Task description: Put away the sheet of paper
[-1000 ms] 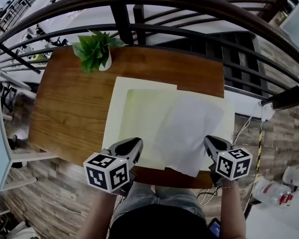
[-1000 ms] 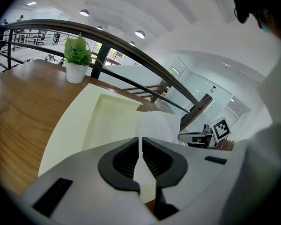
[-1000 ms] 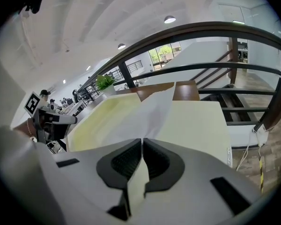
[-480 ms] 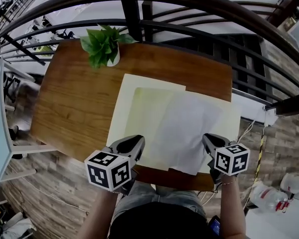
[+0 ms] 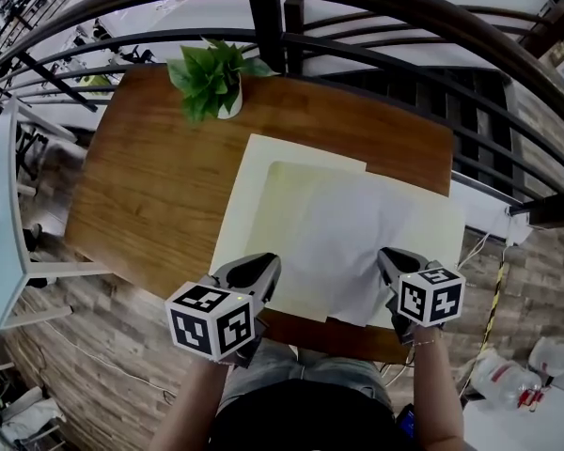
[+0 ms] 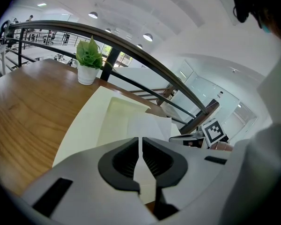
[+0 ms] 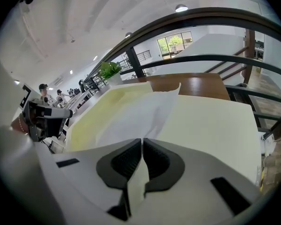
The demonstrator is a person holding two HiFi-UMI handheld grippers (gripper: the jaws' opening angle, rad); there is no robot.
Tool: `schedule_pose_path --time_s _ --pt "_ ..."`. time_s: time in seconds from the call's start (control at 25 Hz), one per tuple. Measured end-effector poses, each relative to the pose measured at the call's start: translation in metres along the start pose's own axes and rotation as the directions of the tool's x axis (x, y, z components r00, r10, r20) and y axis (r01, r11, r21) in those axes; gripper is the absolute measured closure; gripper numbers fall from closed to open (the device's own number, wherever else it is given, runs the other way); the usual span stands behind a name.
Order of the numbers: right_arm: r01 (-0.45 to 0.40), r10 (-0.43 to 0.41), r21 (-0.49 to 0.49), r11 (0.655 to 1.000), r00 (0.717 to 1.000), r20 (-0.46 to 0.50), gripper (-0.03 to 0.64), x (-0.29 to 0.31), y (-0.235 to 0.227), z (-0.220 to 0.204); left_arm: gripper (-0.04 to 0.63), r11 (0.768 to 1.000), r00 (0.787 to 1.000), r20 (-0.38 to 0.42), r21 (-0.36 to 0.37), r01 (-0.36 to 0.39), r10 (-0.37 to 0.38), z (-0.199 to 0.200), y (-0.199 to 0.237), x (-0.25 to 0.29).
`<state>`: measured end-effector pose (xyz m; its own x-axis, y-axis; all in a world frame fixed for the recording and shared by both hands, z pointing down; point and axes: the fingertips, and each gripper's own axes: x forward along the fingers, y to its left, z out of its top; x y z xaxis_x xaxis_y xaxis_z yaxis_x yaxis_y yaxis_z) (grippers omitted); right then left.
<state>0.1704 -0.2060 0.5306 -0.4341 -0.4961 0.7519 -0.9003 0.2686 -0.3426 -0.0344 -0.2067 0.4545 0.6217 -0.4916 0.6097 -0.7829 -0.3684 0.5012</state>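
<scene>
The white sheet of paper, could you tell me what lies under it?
A pale yellow folder lies under the white sheet, itself on the wooden table. Whatever the sheet covers cannot be seen.

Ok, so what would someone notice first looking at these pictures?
A big pale yellow folder lies across the brown wooden table, with a wrinkled white sheet of paper on its right half. At the near edge the left gripper is shut on the folder and the right gripper on the sheet. A green potted plant stands at the far edge by the black railing.
</scene>
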Motion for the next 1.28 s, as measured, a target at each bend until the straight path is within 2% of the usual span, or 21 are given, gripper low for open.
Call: schedule_pose_path --time_s 0.68,1.28 --pt "-0.03 0.03 -0.024 0.999 0.999 0.015 0.581 0.035 0.031 0.025 0.558 0.999 0.999 0.021 -0.024 -0.043 0.044 0.004 0.01 -0.007" --pt "-0.089 0.091 -0.048 0.995 0.995 0.04 0.581 0.058 0.065 0.042 0.558 0.997 0.997 0.044 -0.044 -0.059 0.061 0.006 0.011 -0.013"
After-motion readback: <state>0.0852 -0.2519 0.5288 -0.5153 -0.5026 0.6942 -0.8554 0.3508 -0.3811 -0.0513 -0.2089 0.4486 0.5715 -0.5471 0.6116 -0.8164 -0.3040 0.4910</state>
